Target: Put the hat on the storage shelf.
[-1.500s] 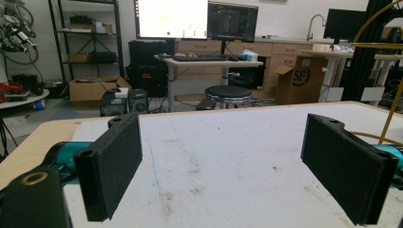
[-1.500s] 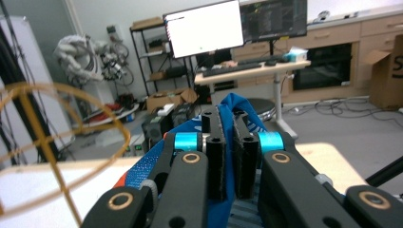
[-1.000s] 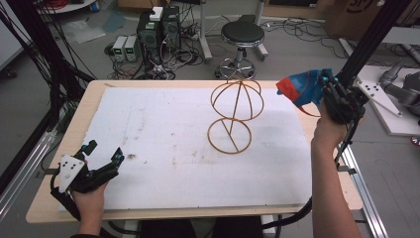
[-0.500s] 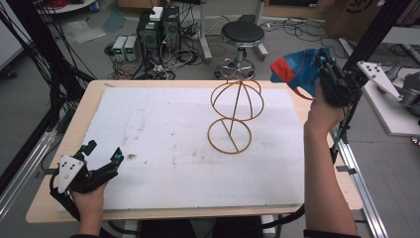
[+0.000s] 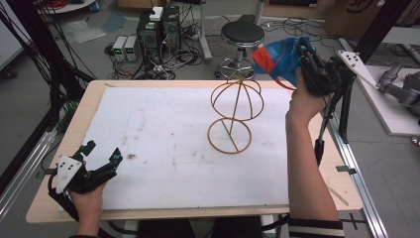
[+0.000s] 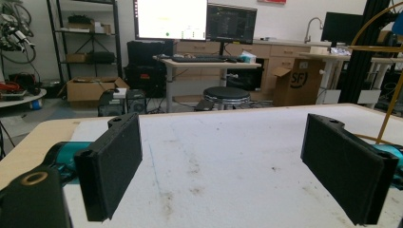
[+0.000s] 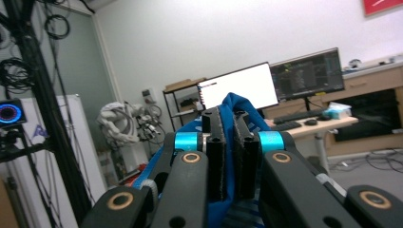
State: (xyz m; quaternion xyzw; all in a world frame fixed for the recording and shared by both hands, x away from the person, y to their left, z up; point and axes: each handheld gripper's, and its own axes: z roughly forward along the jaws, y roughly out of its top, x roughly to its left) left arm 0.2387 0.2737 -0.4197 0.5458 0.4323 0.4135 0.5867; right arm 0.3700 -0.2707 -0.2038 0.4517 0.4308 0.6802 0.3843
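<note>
A blue cloth bag with a red patch [image 5: 277,57] hangs in the air past the table's far right corner, just above and right of the wire stand. My right gripper [image 5: 303,52] is shut on it; in the right gripper view the blue fabric [image 7: 229,142] is pinched between the two black pads, jaws pointing up. A gold wire stand [image 5: 235,116] of a sphere over a ring stands on the white mat [image 5: 163,139]; its edge [image 6: 392,99] shows in the left gripper view. My left gripper [image 5: 101,153] rests at the near left, open, its pads [image 6: 111,166] wide apart over bare mat.
The wooden table edge [image 5: 59,203] frames the mat. A black stool [image 5: 241,35] and computer boxes [image 5: 158,27] stand on the floor behind the table. Black frame posts [image 5: 346,104] rise at the right side.
My right hand has carried the blue bag left and upward, closer to the top of the wire stand. The left gripper has stayed put.
</note>
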